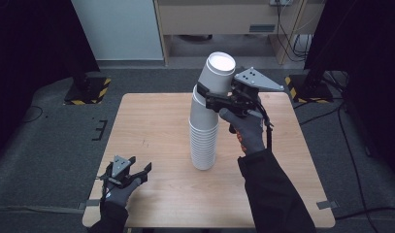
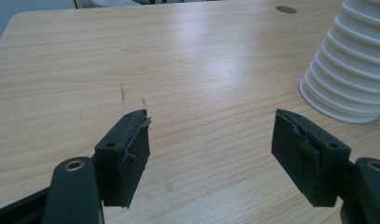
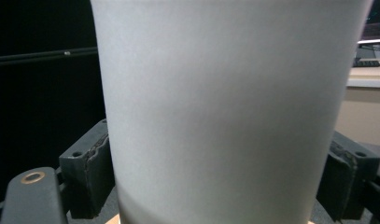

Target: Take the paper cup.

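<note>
A tall stack of white paper cups stands upside down near the middle of the wooden table. The top cup leans slightly right above the stack, and my right gripper is shut on its wall from the right. In the right gripper view the top cup sits between both pads, which press its sides. My left gripper rests low at the table's front left, open with nothing in it. In the left gripper view the left gripper gapes over bare wood, with the stack's base at the right.
A small round hole marks the far side of the tabletop. Beyond the table are a pale cabinet, dark curtains and stand bases with yellow-black tape. Cables run over the floor at the right.
</note>
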The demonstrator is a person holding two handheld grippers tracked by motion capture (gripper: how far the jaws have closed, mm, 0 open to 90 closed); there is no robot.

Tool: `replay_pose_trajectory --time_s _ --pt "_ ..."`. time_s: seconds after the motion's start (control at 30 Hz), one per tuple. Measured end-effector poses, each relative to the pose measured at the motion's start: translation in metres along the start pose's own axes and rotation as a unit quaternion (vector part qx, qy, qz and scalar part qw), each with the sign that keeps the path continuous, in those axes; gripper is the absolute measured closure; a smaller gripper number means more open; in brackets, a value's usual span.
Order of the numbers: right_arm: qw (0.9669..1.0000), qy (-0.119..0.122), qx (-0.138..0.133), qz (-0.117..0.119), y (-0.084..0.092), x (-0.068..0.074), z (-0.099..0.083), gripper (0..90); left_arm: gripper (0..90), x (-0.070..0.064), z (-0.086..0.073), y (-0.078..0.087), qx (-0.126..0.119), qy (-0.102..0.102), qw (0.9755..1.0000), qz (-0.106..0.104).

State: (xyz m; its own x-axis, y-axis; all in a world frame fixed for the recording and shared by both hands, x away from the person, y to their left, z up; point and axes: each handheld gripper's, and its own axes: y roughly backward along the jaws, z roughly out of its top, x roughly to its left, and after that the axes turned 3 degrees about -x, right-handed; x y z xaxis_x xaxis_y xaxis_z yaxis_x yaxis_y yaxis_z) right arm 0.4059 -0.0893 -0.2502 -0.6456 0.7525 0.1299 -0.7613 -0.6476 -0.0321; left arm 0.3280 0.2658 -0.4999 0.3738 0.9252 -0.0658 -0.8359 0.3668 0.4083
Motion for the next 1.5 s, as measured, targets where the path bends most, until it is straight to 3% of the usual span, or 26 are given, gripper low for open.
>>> replay_pose_trajectory --time_s 0.27,0.67,1.5 --pt "0.9998 -0.004 -0.017 -0.007 0.017 -0.008 0.011 14.7 26.6 0.0 0.0 0.0 0.0 0.0 1.0 0.001" --pt "0.9993 -0.002 -0.019 -0.033 0.05 -0.028 0.015 14.7 26.6 -0.001 0.0 -0.001 0.0 -0.001 1.0 0.002" --pt "0.9971 -0.044 0.013 -0.061 0.104 -0.061 -0.041 14.6 26.7 -0.002 0.0 0.0 -0.003 -0.003 1.0 0.004"
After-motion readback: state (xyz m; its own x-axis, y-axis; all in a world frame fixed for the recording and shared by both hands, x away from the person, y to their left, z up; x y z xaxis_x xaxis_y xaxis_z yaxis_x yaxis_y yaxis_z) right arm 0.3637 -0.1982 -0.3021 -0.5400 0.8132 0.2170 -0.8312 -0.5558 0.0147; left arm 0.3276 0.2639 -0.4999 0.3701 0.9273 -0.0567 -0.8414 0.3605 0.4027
